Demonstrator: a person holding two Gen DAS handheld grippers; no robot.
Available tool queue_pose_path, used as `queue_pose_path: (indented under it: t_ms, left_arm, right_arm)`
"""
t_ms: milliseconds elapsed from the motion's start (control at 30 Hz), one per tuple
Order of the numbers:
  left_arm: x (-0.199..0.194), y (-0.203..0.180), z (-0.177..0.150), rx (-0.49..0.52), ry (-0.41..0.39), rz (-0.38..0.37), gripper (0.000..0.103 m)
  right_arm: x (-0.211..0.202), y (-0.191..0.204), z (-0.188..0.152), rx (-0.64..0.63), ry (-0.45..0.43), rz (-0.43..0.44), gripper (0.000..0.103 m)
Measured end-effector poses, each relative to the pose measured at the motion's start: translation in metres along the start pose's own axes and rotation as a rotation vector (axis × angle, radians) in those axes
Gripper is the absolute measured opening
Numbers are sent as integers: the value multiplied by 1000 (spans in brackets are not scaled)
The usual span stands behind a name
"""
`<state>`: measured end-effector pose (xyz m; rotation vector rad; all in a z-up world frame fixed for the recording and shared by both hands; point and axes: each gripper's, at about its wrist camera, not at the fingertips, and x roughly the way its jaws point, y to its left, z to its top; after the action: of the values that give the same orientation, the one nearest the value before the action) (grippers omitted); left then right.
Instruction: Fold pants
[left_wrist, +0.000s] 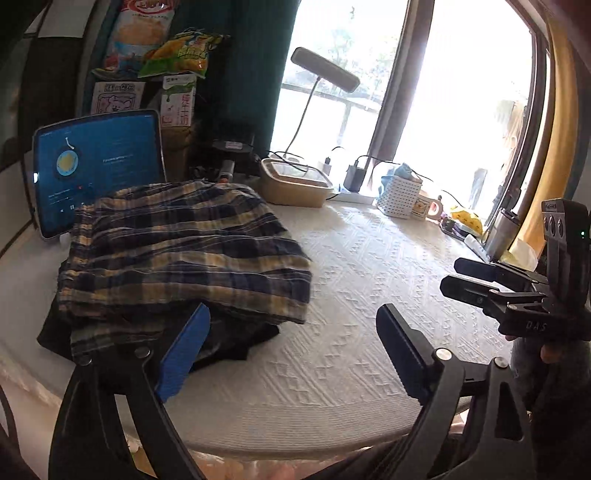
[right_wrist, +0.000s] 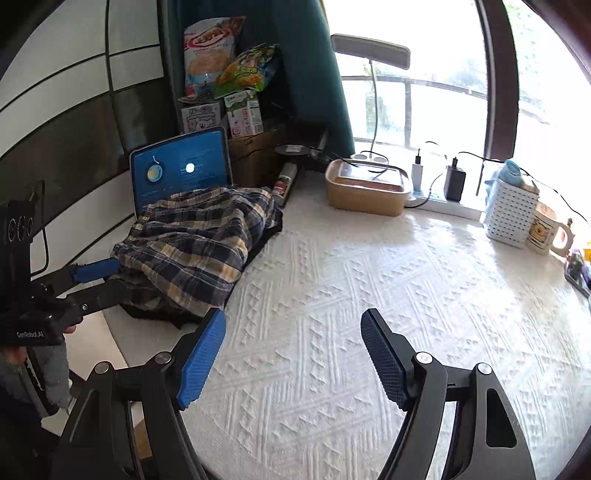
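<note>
Plaid navy-and-yellow pants (left_wrist: 184, 251) lie folded in a pile on top of a dark garment (left_wrist: 236, 341) at the table's left side; they also show in the right wrist view (right_wrist: 199, 243). My left gripper (left_wrist: 291, 314) is open and empty, its left finger beside the pile's near edge. In the right wrist view the left gripper (right_wrist: 110, 275) sits at the pile's near-left edge. My right gripper (right_wrist: 293, 319) is open and empty over the white tablecloth (right_wrist: 351, 295), to the right of the pile. It also shows in the left wrist view (left_wrist: 448, 275).
A lit tablet (left_wrist: 96, 166) stands behind the pile. Snack bags (left_wrist: 159, 40) and boxes are stacked at the back. A tan lidded container (right_wrist: 367, 188), chargers, a white perforated basket (right_wrist: 509, 214), a mug (right_wrist: 546, 230) and a desk lamp (left_wrist: 325, 70) line the window side.
</note>
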<state>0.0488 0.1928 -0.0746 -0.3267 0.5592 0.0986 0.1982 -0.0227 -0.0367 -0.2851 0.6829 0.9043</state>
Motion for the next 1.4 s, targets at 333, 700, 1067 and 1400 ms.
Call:
queue_pose_path:
  t_ms: [333, 700, 1067, 1400]
  left_arm:
    - [-27, -61, 3, 54, -139, 13, 97]
    - [-55, -106, 7, 106, -218, 12, 97]
    - [-62, -126, 12, 157, -261, 18, 97]
    - [-61, -116, 11, 132, -251, 22, 98]
  right_arm:
    - [-98, -30, -56, 77, -106, -233, 81]
    - [-176, -53, -84, 149, -245, -366, 85]
    - [-193, -58, -85, 177, -289, -412, 92]
    - [-191, -55, -85, 178, -286, -391, 92]
